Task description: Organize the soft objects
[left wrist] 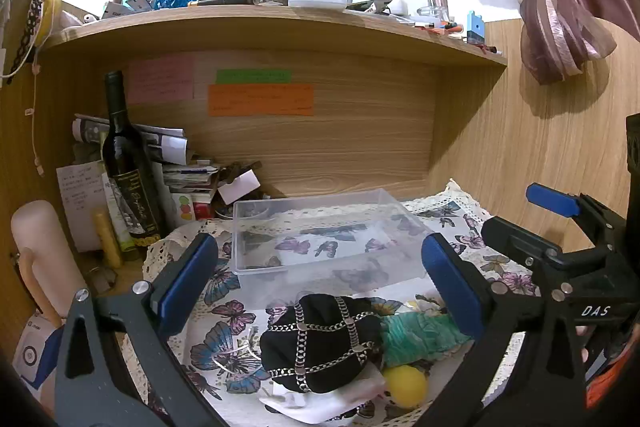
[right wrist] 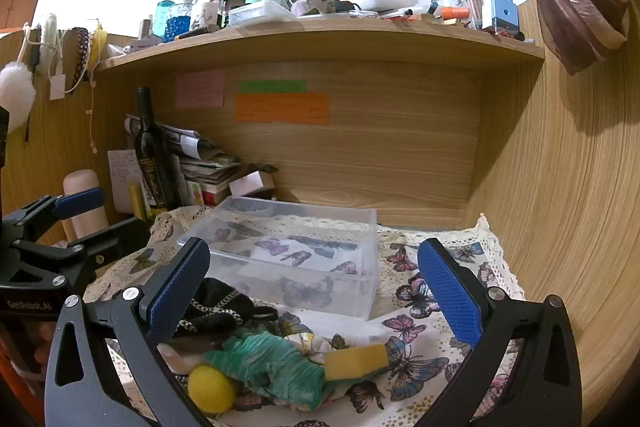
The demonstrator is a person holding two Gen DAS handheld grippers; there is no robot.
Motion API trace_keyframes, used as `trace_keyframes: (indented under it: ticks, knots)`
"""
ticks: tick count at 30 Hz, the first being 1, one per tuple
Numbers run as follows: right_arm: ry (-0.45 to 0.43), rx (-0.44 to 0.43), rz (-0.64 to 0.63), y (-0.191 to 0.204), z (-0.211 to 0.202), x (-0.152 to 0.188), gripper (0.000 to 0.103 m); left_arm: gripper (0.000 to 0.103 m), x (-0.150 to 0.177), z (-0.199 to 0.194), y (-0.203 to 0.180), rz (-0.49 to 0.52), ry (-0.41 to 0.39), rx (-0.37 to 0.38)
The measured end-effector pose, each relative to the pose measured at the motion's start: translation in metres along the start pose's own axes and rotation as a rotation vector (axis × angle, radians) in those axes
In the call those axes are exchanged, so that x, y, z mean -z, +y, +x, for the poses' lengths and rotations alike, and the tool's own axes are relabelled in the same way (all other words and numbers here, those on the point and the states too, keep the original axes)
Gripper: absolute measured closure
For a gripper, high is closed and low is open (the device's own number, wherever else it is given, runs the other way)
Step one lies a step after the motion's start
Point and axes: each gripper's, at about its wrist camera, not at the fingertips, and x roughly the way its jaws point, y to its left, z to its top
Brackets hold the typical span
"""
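Note:
A clear plastic box (left wrist: 256,227) (right wrist: 372,291) stands empty on the butterfly cloth (left wrist: 224,311) (right wrist: 416,343). In front of it lies a pile: a black cloth with chain pattern (left wrist: 320,343) (right wrist: 224,311), a green cloth (left wrist: 420,337) (right wrist: 272,367), a yellow ball (left wrist: 406,385) (right wrist: 211,389) and a yellow sponge (right wrist: 356,357). My left gripper (left wrist: 320,275) is open and empty above the black cloth. My right gripper (right wrist: 316,287) is open and empty above the green cloth. The right gripper also shows in the left wrist view (left wrist: 516,227), and the left in the right wrist view (right wrist: 104,215).
A dark wine bottle (left wrist: 126,163) (right wrist: 152,155), stacked papers (left wrist: 176,163) and a pink flask (left wrist: 40,259) crowd the left corner. A cluttered shelf (left wrist: 280,23) hangs overhead. Wooden walls (right wrist: 560,207) close the back and right. A pink curtain (left wrist: 560,23) hangs at the upper right.

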Motion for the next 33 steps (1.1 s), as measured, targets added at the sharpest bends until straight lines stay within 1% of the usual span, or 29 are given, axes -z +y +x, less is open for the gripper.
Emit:
trace_keyframes:
  ticks: [33]
  knots:
    - [-0.009, -0.026, 0.004, 0.0043, -0.0009, -0.0022, 0.000, 0.000, -0.0036, -0.0004, -0.0003, -0.008, 0.003, 0.004]
